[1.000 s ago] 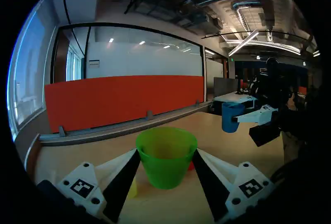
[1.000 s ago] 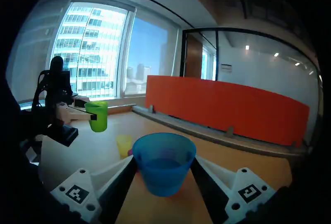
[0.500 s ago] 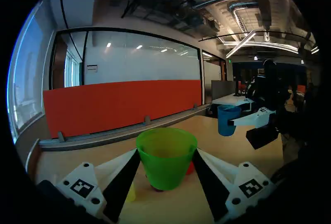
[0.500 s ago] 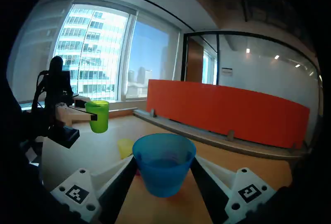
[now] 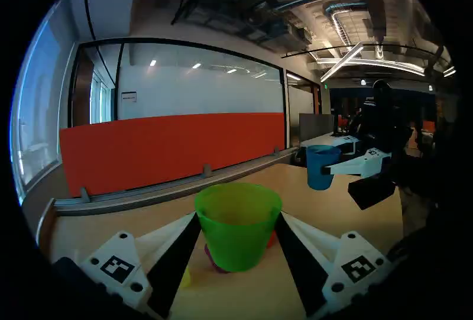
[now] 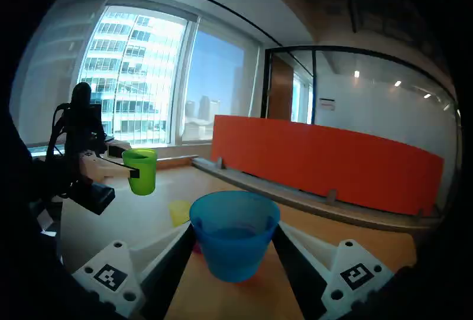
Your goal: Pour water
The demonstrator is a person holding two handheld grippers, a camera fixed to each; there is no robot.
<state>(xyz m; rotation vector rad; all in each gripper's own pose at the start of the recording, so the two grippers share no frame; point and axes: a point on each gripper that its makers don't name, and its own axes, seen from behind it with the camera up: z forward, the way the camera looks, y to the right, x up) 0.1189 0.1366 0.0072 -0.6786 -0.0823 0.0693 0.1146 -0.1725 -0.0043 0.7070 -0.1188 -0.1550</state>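
Observation:
My left gripper (image 5: 237, 234) is shut on a green cup (image 5: 238, 223), upright and held above the wooden table (image 5: 331, 207). In the right gripper view that same green cup (image 6: 142, 171) hangs at the left, in the left gripper (image 6: 131, 170). My right gripper (image 6: 234, 243) is shut on a blue cup (image 6: 234, 234) with water in it, held upright. In the left gripper view the blue cup (image 5: 320, 167) shows at the right, gripped by the right gripper (image 5: 329, 170).
A yellow cup (image 6: 178, 212) stands on the table below the two held cups. A purple cup (image 5: 214, 259) and a red one (image 5: 272, 239) peek from behind the green cup. An orange partition (image 5: 171, 145) runs along the table's far edge, with windows (image 6: 136, 92) beyond.
Both cups have risen slightly above the table. The blue cup has drifted a little left in the left gripper view. Both grips are unchanged.

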